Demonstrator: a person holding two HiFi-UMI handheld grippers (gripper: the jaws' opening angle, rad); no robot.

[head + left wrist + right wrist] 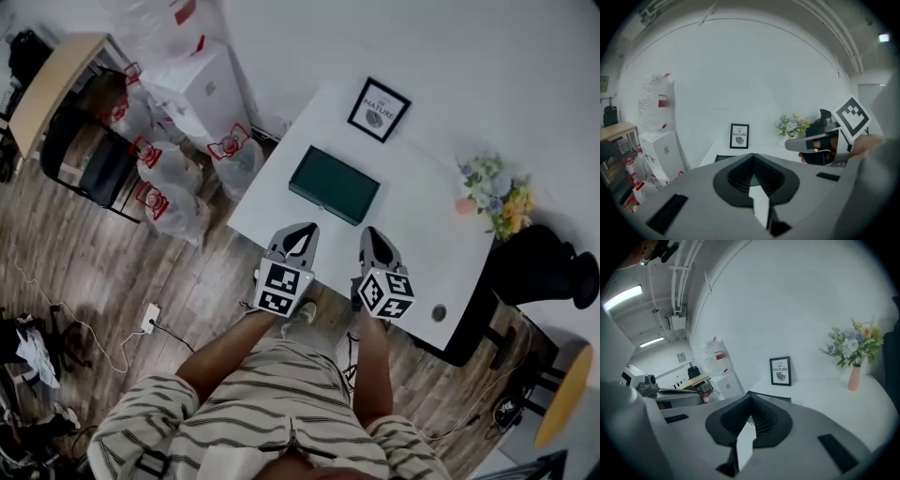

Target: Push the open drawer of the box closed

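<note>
Green box (334,185) lies on white table (427,225); left gripper (300,231) and right gripper (374,236) hover nearside, jaws closed, empty.

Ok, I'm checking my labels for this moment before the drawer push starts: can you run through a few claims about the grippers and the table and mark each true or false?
1. The left gripper and right gripper both have their jaws together, holding nothing. True.
2. The left gripper touches the green box. False: it is held short of it, over the near edge of the table.
3. The framed picture stands beyond the green box, by the wall. True.
4. The flowers are in a green vase at the table's left end. False: they are in a pink vase at the right end.
</note>
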